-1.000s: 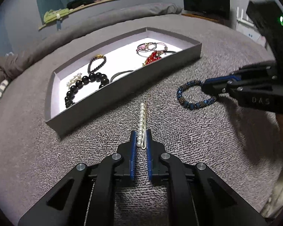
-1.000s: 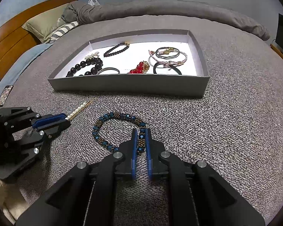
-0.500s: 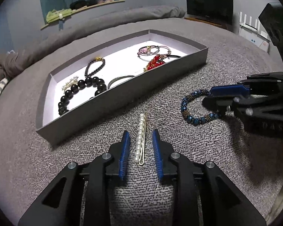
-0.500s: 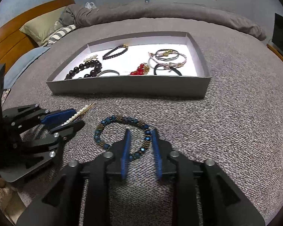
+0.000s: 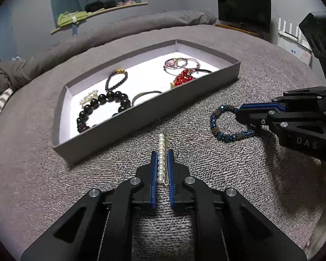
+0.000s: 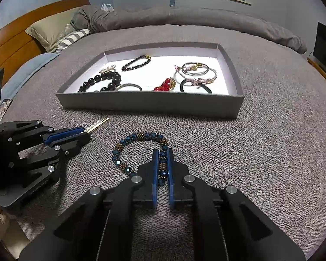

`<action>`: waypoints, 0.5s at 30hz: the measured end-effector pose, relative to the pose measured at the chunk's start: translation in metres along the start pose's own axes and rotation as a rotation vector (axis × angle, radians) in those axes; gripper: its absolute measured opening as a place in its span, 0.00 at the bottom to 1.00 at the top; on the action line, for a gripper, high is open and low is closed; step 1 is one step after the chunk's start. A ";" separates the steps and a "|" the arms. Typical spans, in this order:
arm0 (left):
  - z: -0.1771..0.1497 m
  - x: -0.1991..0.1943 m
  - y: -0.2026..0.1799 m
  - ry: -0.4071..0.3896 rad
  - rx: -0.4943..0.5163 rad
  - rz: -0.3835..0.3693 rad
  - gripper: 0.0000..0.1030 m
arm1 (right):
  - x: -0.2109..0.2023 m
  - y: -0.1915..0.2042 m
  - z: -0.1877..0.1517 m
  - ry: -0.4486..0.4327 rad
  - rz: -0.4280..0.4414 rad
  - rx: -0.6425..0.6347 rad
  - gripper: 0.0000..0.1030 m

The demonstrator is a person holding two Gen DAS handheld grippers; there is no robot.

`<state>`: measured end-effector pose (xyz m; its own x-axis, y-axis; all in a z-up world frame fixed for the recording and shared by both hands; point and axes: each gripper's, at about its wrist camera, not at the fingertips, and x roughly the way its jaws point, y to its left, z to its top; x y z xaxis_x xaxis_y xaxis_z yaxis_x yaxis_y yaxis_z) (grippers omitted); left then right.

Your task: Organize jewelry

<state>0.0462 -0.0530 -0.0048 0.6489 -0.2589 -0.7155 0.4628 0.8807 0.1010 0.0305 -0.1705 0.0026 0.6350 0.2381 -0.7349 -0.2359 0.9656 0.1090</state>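
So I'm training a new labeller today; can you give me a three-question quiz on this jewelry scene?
1. True or false: the left gripper is closed on the white pearl hair clip.
2. What does the right gripper pinch?
3. The shallow grey cardboard tray holds: A) nothing B) several bracelets C) only rings

Key: 1 true; 2 the blue and bronze beaded bracelet; 3 B.

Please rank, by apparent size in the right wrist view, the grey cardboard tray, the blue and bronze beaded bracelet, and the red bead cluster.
1. Grey cardboard tray, by far the largest.
2. Blue and bronze beaded bracelet.
3. Red bead cluster, smallest, though it lies farther from the camera, which shrinks it somewhat.
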 end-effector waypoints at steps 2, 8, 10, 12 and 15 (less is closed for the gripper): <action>0.002 -0.005 0.001 -0.012 0.000 0.006 0.09 | -0.006 0.002 0.002 -0.015 0.007 -0.003 0.07; 0.011 -0.023 0.002 -0.061 -0.004 0.004 0.00 | -0.025 0.009 0.010 -0.072 0.028 -0.010 0.07; 0.014 -0.030 0.005 -0.075 -0.012 -0.001 0.00 | -0.028 0.010 0.013 -0.081 0.035 -0.008 0.07; 0.017 -0.034 0.006 -0.086 -0.014 -0.003 0.00 | -0.032 0.011 0.017 -0.095 0.043 -0.005 0.07; 0.018 -0.038 0.008 -0.097 -0.018 -0.007 0.00 | -0.041 0.011 0.025 -0.128 0.049 0.001 0.07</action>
<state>0.0363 -0.0430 0.0360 0.7012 -0.3018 -0.6459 0.4577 0.8852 0.0832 0.0202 -0.1675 0.0506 0.7116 0.2966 -0.6369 -0.2683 0.9525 0.1437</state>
